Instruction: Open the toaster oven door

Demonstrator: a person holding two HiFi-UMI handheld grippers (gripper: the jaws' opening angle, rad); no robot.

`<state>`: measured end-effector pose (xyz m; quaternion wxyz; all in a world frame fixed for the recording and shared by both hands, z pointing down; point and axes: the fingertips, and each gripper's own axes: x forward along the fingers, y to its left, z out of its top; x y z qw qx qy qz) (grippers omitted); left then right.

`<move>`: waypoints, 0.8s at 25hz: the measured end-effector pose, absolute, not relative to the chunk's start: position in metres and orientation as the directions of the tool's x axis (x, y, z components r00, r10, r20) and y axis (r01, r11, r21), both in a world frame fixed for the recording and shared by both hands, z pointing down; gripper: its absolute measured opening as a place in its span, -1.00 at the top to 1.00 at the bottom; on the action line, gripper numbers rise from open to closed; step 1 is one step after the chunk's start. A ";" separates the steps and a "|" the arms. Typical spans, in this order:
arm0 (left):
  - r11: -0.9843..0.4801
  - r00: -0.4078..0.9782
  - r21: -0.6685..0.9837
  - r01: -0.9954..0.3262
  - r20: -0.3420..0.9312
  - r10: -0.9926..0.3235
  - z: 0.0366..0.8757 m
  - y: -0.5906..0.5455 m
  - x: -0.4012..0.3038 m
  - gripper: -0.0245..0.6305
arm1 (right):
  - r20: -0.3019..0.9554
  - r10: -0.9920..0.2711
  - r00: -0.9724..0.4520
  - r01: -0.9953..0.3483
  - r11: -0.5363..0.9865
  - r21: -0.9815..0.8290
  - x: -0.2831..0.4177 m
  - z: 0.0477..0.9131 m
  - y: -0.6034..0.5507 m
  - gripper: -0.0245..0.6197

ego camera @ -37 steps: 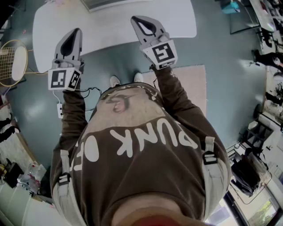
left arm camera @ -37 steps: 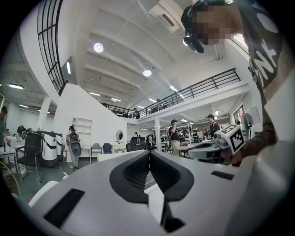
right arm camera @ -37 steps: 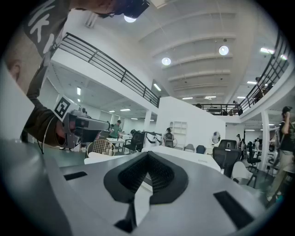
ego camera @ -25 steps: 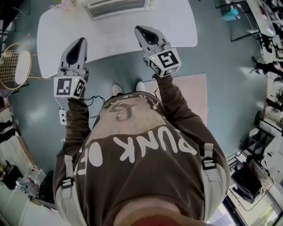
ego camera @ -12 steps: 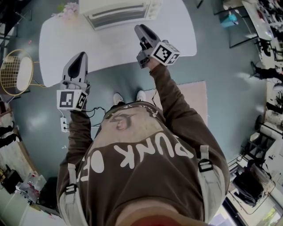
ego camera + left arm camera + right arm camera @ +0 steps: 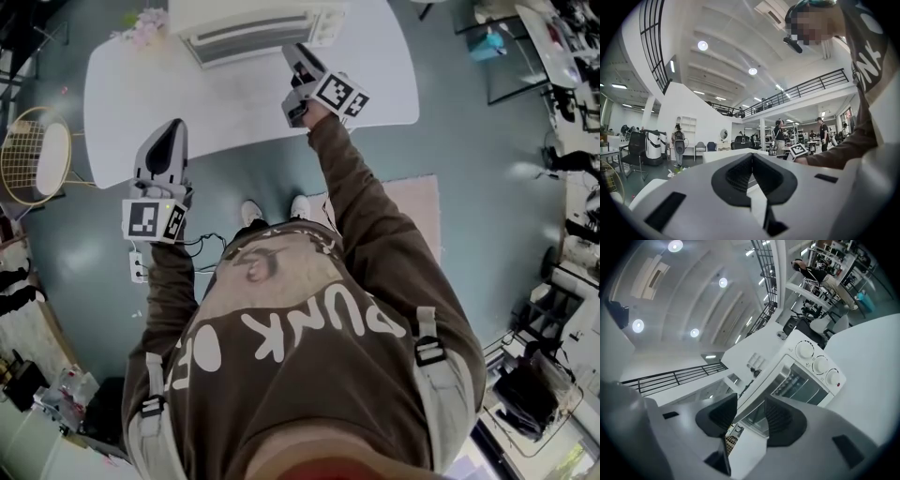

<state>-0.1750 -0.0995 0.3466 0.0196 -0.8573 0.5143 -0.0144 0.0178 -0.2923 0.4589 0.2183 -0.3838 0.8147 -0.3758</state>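
White desk (image 6: 216, 103) carries the toaster oven (image 6: 806, 376) just ahead of your right tongs (image 6: 750, 411), jaws opening and gripping nothing, left tongs (image 6: 751, 168) closed and empty well back; you're approaching, so next close on the door's (image 6: 794, 385) top edge.

Toaster oven (image 6: 246, 28) partly beyond top edge

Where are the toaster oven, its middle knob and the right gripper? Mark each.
toaster oven (image 6: 799, 385): right gripper view, on the door glass.
middle knob (image 6: 819, 365): right gripper view, on the knob's face.
right gripper (image 6: 751, 405): right gripper view, midway between its opening jaws, nothing between them.
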 end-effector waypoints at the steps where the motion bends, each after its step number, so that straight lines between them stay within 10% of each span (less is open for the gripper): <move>1: -0.471 0.471 -0.048 -0.881 0.006 -0.882 0.347 -0.100 -0.175 0.91 | -0.060 -0.794 -0.604 -0.465 0.413 -0.783 0.017 0.461 -0.298 0.33; 20: -0.454 0.453 -0.039 -0.890 0.037 -0.891 0.354 -0.096 -0.185 0.91 | 0.004 -0.863 -0.505 -0.457 0.263 -0.850 0.029 0.487 -0.367 0.32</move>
